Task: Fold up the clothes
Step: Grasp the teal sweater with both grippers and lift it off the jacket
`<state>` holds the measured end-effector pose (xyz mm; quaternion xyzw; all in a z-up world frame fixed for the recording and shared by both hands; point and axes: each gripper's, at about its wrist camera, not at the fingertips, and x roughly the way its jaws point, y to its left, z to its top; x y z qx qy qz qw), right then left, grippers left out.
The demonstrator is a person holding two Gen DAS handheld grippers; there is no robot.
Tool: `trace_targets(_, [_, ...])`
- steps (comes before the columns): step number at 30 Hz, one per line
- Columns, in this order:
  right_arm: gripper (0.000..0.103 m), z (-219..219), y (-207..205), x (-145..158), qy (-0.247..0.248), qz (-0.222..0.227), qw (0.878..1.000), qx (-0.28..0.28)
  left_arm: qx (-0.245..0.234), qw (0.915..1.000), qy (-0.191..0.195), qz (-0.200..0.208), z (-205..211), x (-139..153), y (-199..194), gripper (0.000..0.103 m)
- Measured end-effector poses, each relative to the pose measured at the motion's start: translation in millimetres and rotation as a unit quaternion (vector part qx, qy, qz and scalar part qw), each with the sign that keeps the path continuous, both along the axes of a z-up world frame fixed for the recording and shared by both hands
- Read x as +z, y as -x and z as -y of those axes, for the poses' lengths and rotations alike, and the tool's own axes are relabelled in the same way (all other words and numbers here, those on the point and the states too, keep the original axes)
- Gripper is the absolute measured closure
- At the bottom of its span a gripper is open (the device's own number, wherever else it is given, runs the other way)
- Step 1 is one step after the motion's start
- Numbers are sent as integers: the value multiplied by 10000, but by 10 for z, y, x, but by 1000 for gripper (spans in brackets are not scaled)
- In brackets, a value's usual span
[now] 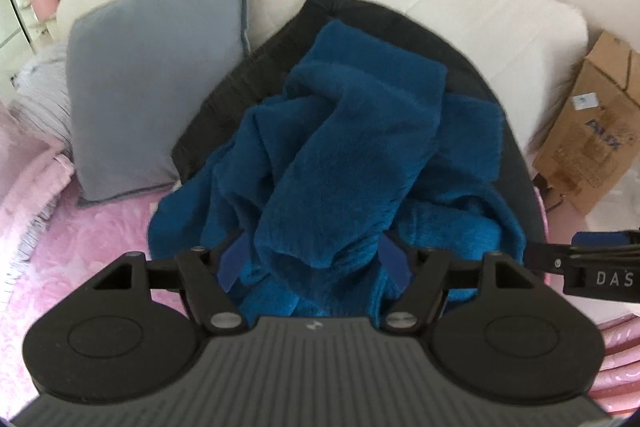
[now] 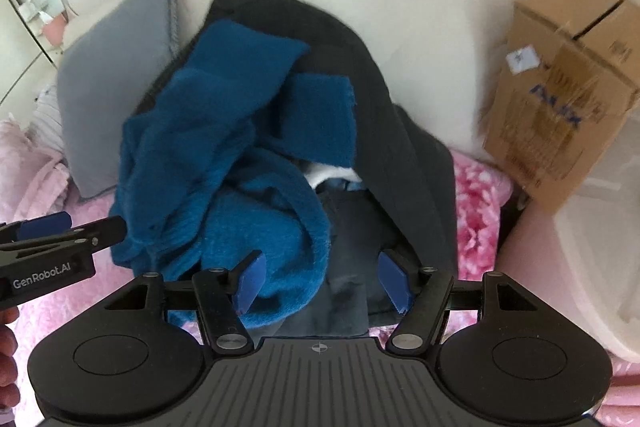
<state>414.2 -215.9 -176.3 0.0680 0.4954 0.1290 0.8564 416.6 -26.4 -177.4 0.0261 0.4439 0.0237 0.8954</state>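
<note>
I see a bed with a pink fuzzy blanket (image 1: pixel 120 223) and a grey pillow (image 1: pixel 156 75) against a cream headboard (image 2: pixel 400 7). The blue fleece garment (image 1: pixel 360 147) lies crumpled on a dark garment (image 2: pixel 400 131). My left hand-held gripper (image 1: pixel 314 263) is spread wide around the fleece; my right hand-held gripper (image 2: pixel 324 279) gapes, gripping nothing. Only the right view shows white fabric (image 2: pixel 332 173) underneath. The cardboard box (image 2: pixel 568 83) is taped closed.
</note>
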Motion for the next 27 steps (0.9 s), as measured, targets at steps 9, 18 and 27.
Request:
trace_targets(9, [37,8,-346,-489,-453,-513,9975,-171,27,9993,338,-156,-54,-559,-439,27])
trace_targets(18, [93,-131,-332,-411,-763,-159,9961,409,349,9931,1100,213,-327,-444,-274,88])
trace_targets(27, [100,-201,-122,568,-1713,806,9784,825,1374,9698,1417,1430,-878,521,804,90])
